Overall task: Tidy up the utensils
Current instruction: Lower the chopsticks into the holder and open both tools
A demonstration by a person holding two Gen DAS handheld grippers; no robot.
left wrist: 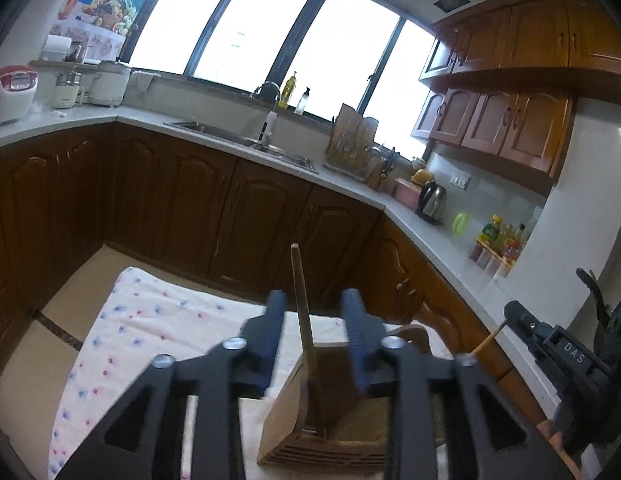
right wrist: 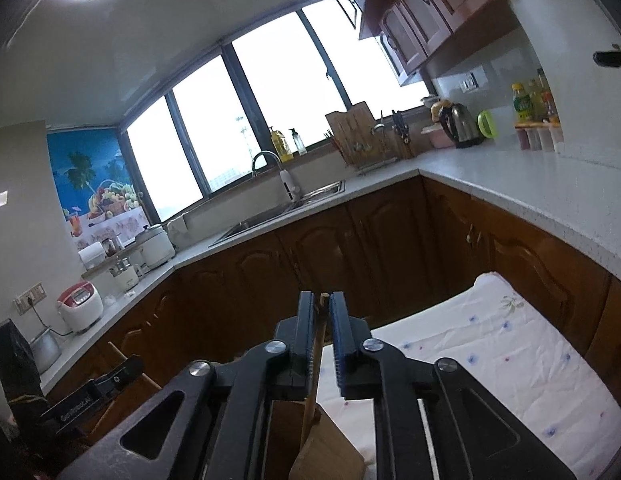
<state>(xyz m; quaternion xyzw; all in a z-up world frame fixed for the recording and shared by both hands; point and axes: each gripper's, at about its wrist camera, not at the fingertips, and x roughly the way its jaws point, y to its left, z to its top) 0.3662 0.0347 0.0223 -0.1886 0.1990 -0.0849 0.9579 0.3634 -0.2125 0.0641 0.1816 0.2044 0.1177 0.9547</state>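
A: Where's the utensil?

B: Wooden chopstick [left wrist: 303, 312] stands nearly upright in the wooden utensil holder [left wrist: 310, 428], lower end inside, top poking up between my left gripper [left wrist: 312, 312] fingers. Left jaws are spread wide and not touching it.

A: And the right?

B: Right gripper [right wrist: 321, 312] has its jaws nearly pressed together, pinching a second thin wooden stick [right wrist: 321, 300], which runs down toward the holder [right wrist: 326, 456].

A: Handling?

B: I judge them light, stiff and smooth, so they may pivot in a pinch. I'd grip mid-shaft, above the holder rim.

A: Surroundings?

B: The holder sits on a floral cloth [left wrist: 150, 320]. Brown cabinets [left wrist: 190, 200], sink [left wrist: 246, 144] and kettle [left wrist: 432, 196] are well apart.
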